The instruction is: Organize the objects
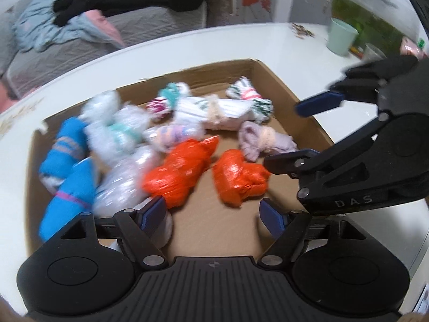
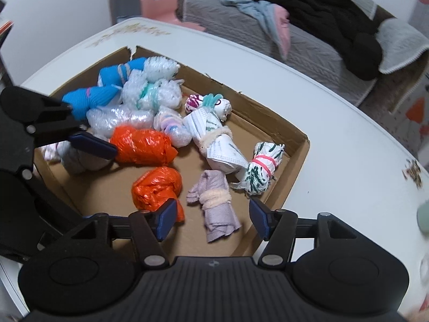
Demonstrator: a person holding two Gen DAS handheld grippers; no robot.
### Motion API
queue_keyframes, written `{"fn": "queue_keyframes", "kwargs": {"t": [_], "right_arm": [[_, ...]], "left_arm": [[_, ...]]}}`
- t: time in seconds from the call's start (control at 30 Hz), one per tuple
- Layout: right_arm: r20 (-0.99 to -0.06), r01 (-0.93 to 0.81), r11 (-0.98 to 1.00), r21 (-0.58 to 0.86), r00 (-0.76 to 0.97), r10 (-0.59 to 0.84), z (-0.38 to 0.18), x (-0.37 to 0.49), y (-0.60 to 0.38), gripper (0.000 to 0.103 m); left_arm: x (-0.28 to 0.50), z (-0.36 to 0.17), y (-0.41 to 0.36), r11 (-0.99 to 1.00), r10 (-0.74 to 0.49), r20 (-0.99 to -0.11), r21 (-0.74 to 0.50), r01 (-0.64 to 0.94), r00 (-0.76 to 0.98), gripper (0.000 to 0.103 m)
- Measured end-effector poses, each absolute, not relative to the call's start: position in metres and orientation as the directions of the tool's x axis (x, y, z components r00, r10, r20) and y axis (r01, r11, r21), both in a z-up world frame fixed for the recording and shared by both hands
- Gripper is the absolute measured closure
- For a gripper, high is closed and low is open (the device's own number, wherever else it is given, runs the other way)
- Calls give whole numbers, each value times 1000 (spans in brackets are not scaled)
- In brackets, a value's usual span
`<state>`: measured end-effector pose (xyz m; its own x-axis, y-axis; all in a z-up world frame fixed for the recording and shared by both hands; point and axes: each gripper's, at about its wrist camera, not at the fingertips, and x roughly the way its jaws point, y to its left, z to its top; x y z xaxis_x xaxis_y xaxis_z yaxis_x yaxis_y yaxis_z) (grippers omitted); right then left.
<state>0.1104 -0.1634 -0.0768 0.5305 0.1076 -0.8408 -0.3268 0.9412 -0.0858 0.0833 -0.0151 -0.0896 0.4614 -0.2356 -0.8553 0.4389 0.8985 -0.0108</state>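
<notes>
A shallow cardboard box (image 2: 268,115) on a white table holds several tied bundles: blue cloth (image 2: 88,96), bubble wrap (image 2: 158,91), two orange plastic bags (image 2: 142,145) (image 2: 155,187), striped cloth (image 2: 260,171) and a lilac cloth (image 2: 214,196). My right gripper (image 2: 213,218) is open over the box's near side. The lilac cloth lies between its pads, untouched. My left gripper (image 1: 213,214) is open above bare cardboard, just below an orange bag (image 1: 238,179). Its left pad is beside a pale bundle. Each gripper shows in the other's view: right gripper (image 1: 281,135), left gripper (image 2: 92,131).
The white table (image 2: 335,147) surrounds the box. A mint cup (image 1: 341,36) and a green fish tank (image 1: 375,26) stand at its far right. Beyond the table are a grey sofa with black and blue clothes (image 2: 321,13) and a pink chair (image 2: 161,2).
</notes>
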Motion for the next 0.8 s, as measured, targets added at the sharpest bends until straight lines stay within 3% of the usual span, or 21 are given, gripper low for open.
{"fn": "queue_keyframes", "kwargs": {"t": [0.13, 0.5, 0.8], "right_arm": [[-821, -179, 983, -27, 566, 81, -71, 101, -159, 23], [-832, 71, 997, 42, 554, -5, -66, 72, -117, 11], [-837, 115, 993, 28, 546, -40, -69, 61, -101, 10]], "left_arm": [[73, -74, 13, 926, -213, -834, -6, 378, 508, 16], [43, -67, 62, 970, -163, -852, -46, 239, 498, 14], [36, -73, 69, 971, -157, -856, -44, 233, 492, 14]]}}
